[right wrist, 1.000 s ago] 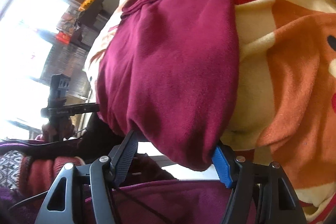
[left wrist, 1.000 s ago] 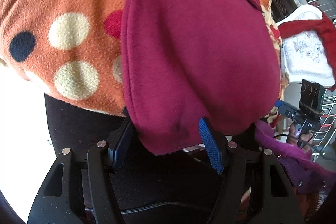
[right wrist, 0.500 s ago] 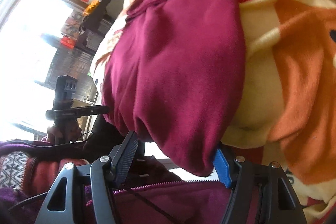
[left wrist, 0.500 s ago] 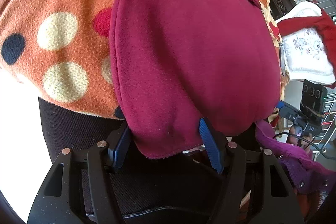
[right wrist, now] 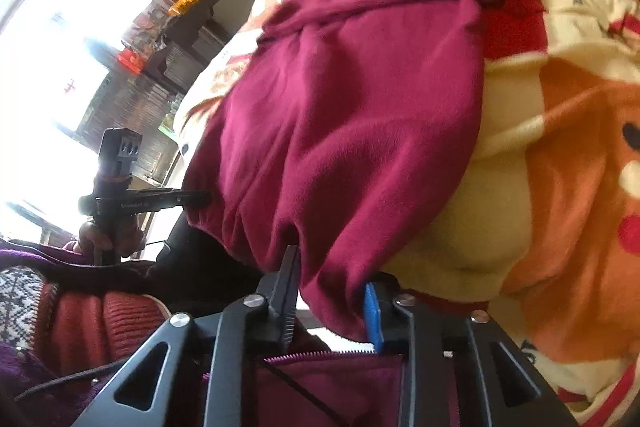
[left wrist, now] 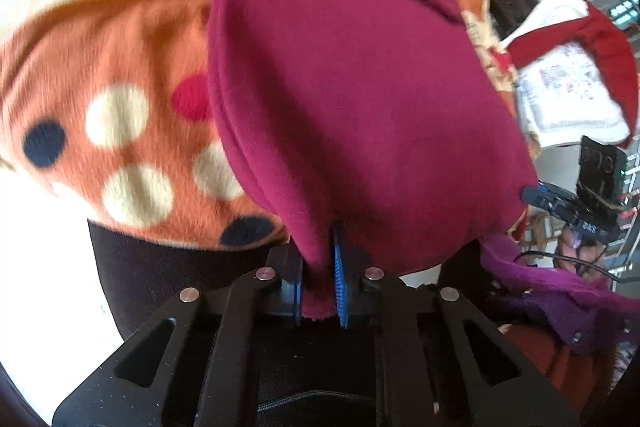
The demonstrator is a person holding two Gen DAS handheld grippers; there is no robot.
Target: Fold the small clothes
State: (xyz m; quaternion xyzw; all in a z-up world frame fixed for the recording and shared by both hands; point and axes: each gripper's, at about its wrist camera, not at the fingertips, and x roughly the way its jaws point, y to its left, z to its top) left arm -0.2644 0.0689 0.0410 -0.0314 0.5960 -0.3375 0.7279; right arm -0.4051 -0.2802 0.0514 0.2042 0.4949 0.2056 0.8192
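A maroon fleece garment [left wrist: 352, 99] lies on an orange spotted blanket [left wrist: 120, 99], its near edge hanging over the blanket's edge. My left gripper [left wrist: 318, 283] is shut on the garment's near left corner. In the right wrist view the same garment [right wrist: 360, 131] fills the middle. My right gripper [right wrist: 332, 291] has its jaws close around the near right corner of the garment, pinching it. The left gripper also shows in the right wrist view [right wrist: 196, 199] at the garment's left edge, and the right gripper shows in the left wrist view [left wrist: 532, 195].
A white and red garment [left wrist: 568, 83] lies at the right beyond the blanket. The person's purple zip jacket [right wrist: 328, 383] is just under the grippers. Dark wooden furniture [right wrist: 192, 27] and a bright window [right wrist: 52, 67] stand behind on the left.
Both grippers were open around the garment's near edge; both have closed on it. The left jaws are fully together on the cloth.
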